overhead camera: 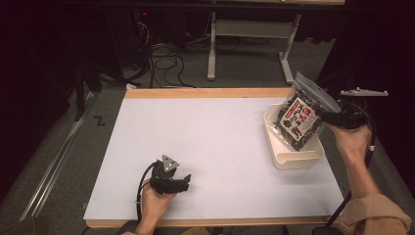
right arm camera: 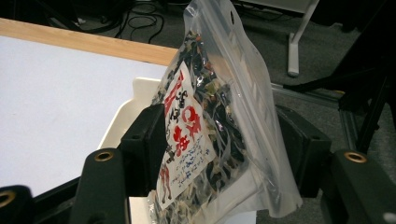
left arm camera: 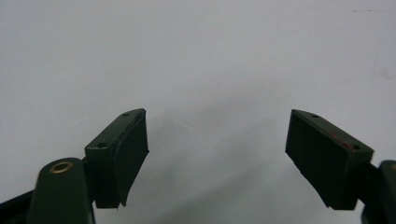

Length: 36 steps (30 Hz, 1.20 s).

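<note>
Near left: left gripper lies low on the white table, jaws spread wide apart with nothing between them; in the left gripper view, bare table surface beyond the pads.

Far right: right gripper has its jaws clamped on a clear snack pouch with a red-and-white label, dark dried contents inside. Pouch is tilted, its lower part over or inside the white tray at the table's right edge; contact with the tray floor cannot be told. In the right gripper view the jaws pinch the pouch across its filled middle.

Judgement: step in hand looks like placing the pouch into the tray. To do it well, lower until the bottom edge rests inside the walls, lay it flat along the tray's length, then release. Soft bag; avoid squeezing harder.
</note>
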Motion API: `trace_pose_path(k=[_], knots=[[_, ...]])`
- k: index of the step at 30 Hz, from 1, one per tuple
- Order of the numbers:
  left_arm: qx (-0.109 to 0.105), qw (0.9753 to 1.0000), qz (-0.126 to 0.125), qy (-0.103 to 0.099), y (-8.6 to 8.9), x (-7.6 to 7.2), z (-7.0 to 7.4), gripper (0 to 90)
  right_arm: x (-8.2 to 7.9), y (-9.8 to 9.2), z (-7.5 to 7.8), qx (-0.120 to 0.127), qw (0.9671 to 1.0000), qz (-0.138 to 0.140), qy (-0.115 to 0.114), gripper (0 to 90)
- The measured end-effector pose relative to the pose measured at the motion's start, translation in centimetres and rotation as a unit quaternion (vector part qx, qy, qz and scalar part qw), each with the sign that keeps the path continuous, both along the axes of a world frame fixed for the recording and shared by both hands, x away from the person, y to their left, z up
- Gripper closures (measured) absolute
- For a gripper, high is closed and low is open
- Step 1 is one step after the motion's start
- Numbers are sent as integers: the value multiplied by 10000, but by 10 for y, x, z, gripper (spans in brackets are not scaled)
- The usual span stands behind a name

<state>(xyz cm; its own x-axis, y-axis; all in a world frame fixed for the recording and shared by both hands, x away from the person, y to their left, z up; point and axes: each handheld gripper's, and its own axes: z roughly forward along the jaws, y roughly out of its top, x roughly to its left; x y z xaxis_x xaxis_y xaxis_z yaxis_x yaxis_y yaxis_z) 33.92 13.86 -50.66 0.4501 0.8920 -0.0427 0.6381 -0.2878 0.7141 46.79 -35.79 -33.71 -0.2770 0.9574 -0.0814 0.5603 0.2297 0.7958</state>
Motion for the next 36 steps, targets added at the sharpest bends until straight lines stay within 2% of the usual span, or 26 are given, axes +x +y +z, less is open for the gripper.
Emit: trace_pose_path(k=[7, 13, 22, 27, 36], knots=[[22, 10000, -40, 22, -3, 0, -1, 216, -4, -2, 2, -53, 9999, 100, 1, 386], [10, 10000, -52, 17, -3, 0, -1, 215, -10, -8, 6, 53, 9999, 70, -100, 378], [9, 10000, -64, 24, -3, 0, -1, 211, -22, -4, 10, -96, 9995, 203, -203, 372], [14, 10000, -62, 13, -4, -1, -1, 210, -25, -7, 11, -68, 9996, 173, -191, 372], [23, 10000, -57, 0, -4, -1, 0, 208, -35, -11, 10, -103, 9990, 199, -376, 384]])
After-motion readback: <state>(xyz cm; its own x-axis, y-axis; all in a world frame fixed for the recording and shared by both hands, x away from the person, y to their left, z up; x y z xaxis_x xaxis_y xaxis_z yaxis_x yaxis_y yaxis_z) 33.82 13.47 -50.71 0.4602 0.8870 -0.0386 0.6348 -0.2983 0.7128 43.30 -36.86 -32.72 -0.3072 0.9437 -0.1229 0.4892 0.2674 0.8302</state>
